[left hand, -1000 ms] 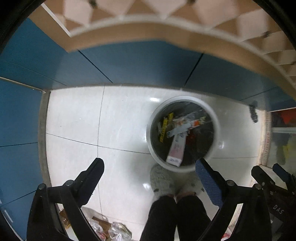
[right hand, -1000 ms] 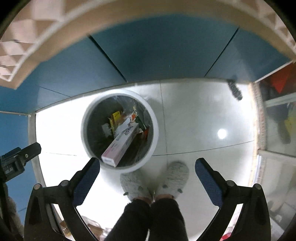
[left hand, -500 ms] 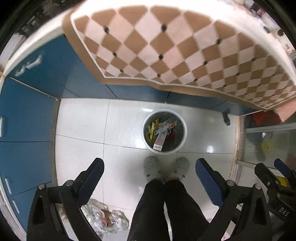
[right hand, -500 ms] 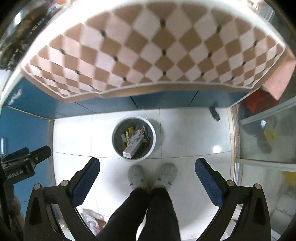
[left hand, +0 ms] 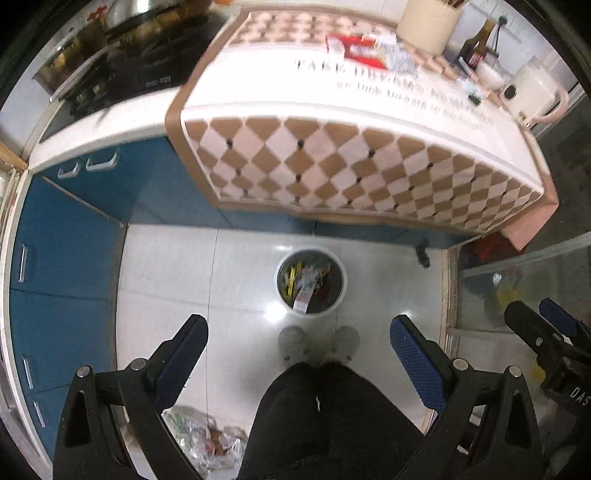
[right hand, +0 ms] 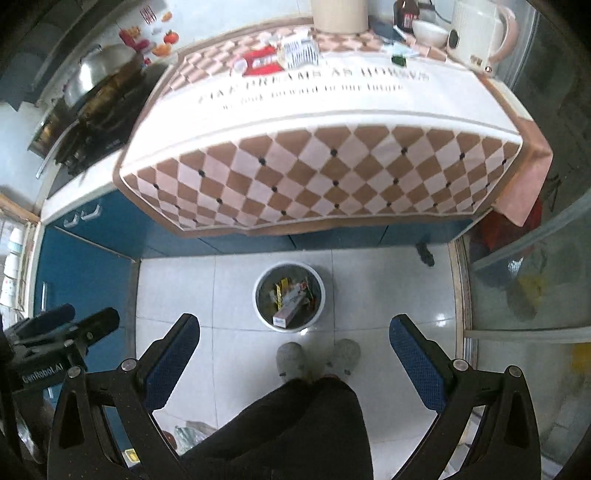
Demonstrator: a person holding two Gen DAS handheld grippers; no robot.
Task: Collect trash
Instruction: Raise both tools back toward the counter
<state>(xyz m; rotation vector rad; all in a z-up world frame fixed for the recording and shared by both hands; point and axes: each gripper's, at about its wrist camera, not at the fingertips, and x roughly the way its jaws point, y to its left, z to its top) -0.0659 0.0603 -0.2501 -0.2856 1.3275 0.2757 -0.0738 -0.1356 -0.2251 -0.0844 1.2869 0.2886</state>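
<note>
Kitchen floor seen from above, both grippers held high. The round white waste bin [left hand: 311, 282] stands on the glossy white tile floor [left hand: 240, 266], just in front of the person's grey slippers [right hand: 291, 360] and well apart from the blue cabinet fronts [left hand: 62, 258] on the left. Inside it lie a long pink-and-white carton [right hand: 290, 312], a yellow wrapper [left hand: 292, 277] and other mixed packaging. Bare tile lies open on both sides of the bin; the hanging edge of the brown-and-cream checked tablecloth [right hand: 325, 177] overhangs the floor behind it, and a glass door frame [right hand: 517, 258] bounds the floor on the right. On the cloth's white top lie a red packet [right hand: 260, 62] and a white ribbed wrapper [right hand: 299, 53], near a cream kettle [right hand: 476, 33]. A crumpled clear plastic bag [left hand: 203, 439] lies on the floor beside the person's black trouser legs [left hand: 317, 417].

The left gripper [left hand: 299, 343] has its blue-padded jaws spread wide, holding and touching nothing. The right gripper [right hand: 295, 339] is likewise spread wide and empty.
</note>
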